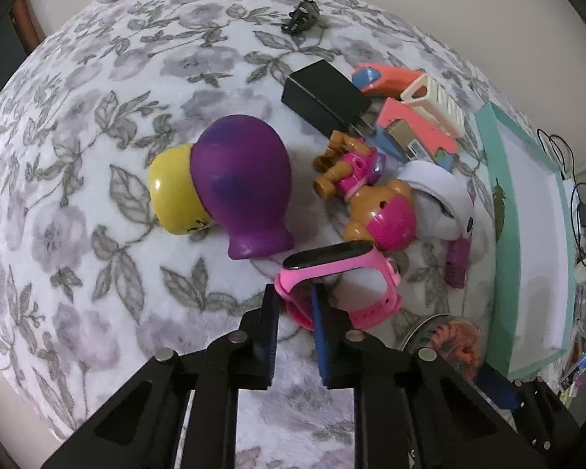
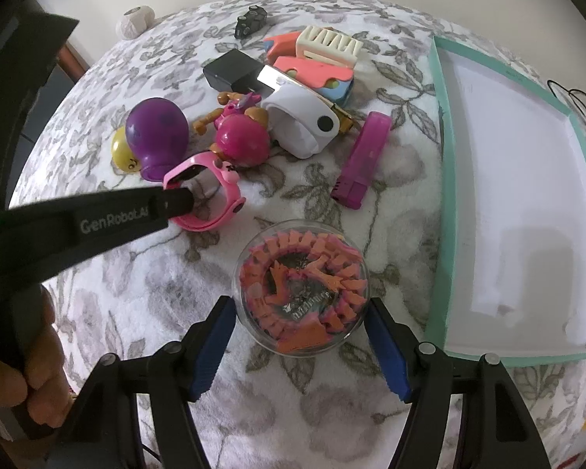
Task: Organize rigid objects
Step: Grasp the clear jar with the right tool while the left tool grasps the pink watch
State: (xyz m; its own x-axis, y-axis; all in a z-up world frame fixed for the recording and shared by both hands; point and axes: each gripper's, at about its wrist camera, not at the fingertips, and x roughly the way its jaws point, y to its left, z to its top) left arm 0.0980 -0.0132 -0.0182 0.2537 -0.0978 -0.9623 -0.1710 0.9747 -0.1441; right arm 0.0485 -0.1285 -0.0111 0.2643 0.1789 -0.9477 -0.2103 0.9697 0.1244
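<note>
Left hand-held gripper [image 1: 293, 305]: jaws nearly together, pinching the strap of the pink smartwatch [image 1: 332, 273]. One blue pad sits inside the band loop, the other outside it; the watch's dark screen lies just beyond the fingertips, facing up. The side-on right wrist view shows the gripper's black tip buried in the loop of the watch [image 2: 211, 195], which rests on the flower-patterned fleece blanket [image 1: 97, 195].

Right hand-held gripper [image 2: 301, 336]: jaws spread wide, straddling a round clear container [image 2: 301, 289] filled with orange and pink pieces. Both blue pads [image 2: 215, 348] stand apart from its wall, one on each side; nothing gripped.

Ahead of the left gripper, a little to its left: purple bulb-shaped toy [image 1: 238, 187] touching a yellow ball-shaped toy [image 1: 175, 195]. Straight ahead, past the watch: brown and pink dog figure [image 1: 371, 203] lying on its side, against a white wristband device [image 1: 437, 195]. Farther on: black charger block [image 1: 324, 97], then coral, blue and cream toy pieces [image 1: 414, 117].

To the right of the right gripper: shallow mint-rimmed box [image 2: 441, 125], white inside. Between that box and the white band lies a purple translucent lighter-shaped object [image 2: 363, 160]. A hand [image 2: 23, 375] grips the left tool's handle at the lower left of the right wrist view.
</note>
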